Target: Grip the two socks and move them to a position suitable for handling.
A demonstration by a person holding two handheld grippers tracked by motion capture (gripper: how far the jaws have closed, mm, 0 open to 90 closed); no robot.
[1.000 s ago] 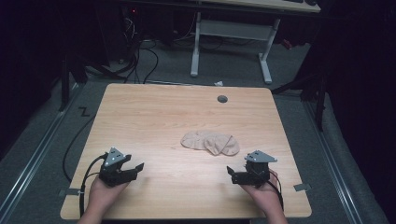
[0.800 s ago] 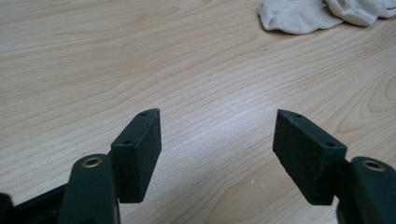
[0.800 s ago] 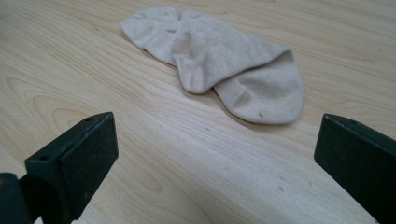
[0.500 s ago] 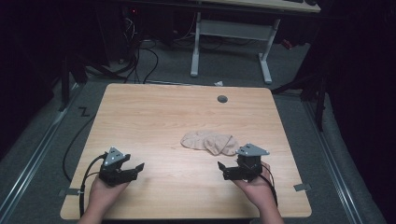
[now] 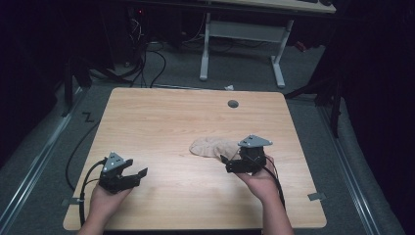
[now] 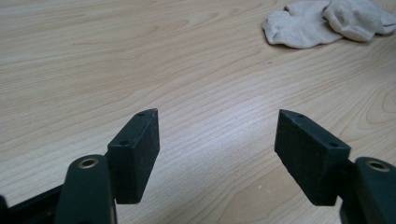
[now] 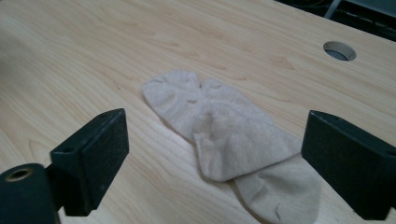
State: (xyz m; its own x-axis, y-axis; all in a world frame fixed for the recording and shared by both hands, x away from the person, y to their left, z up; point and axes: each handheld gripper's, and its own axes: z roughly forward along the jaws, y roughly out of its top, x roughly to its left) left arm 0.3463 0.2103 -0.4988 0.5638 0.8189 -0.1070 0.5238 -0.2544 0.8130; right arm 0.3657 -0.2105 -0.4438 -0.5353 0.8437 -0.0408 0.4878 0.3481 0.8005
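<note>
A pair of beige socks (image 5: 210, 147) lies crumpled and overlapping on the wooden table (image 5: 195, 117), right of centre; the socks also appear far right in the left gripper view (image 6: 327, 21) and straight ahead in the right gripper view (image 7: 229, 135). My right gripper (image 5: 226, 165) (image 7: 217, 130) hovers just above the socks' near right end. It is open, its jaws have just been closing a little, and nothing is between the pads. My left gripper (image 5: 137, 167) (image 6: 217, 135) rests near the front left. It is open wide and empty, having just opened slightly.
A round cable hole (image 5: 233, 104) (image 7: 339, 50) sits near the table's far edge. Beyond the table stand a white desk frame (image 5: 240, 34) and floor cables (image 5: 147, 58). Bare wood spans the table's left half and middle.
The right hand has lifted and moved left and forward from the front right corner, up to the socks. The left hand has stayed in place.
</note>
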